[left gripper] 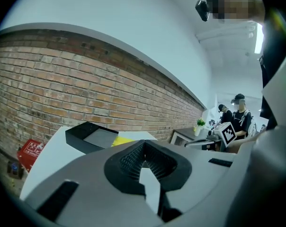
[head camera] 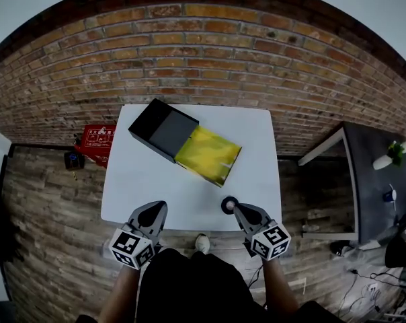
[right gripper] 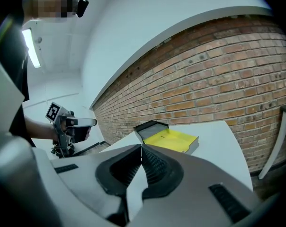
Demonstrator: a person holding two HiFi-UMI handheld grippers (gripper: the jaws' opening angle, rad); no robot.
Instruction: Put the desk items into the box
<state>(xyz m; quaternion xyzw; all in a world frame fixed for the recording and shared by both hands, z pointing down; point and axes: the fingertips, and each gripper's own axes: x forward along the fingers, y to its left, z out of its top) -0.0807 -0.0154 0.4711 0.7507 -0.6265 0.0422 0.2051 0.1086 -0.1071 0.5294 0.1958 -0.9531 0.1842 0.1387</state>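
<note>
**A:** How much of the job is done?

**B:** Nothing is seen in the box (head camera: pixel 179 140) yet. It lies open, and its yellow half (head camera: pixel 208 155) appears bare. One small black round item (head camera: pixel 228 204) is left on the white table (head camera: pixel 257 133), well to the near side of the box, just beside the right gripper (head camera: pixel 238 208).

**A:** And the tongs?

**B:** Both pairs are pressed together and nothing is held. The left gripper (head camera: pixel 158 206) is also held on the near side of the box.

**A:** What is not made out?

**B:** The item's kind cannot be told, and it is hidden in both gripper views. How the black half (head camera: pixel 156 125) is joined to the yellow one is unclear.
</note>
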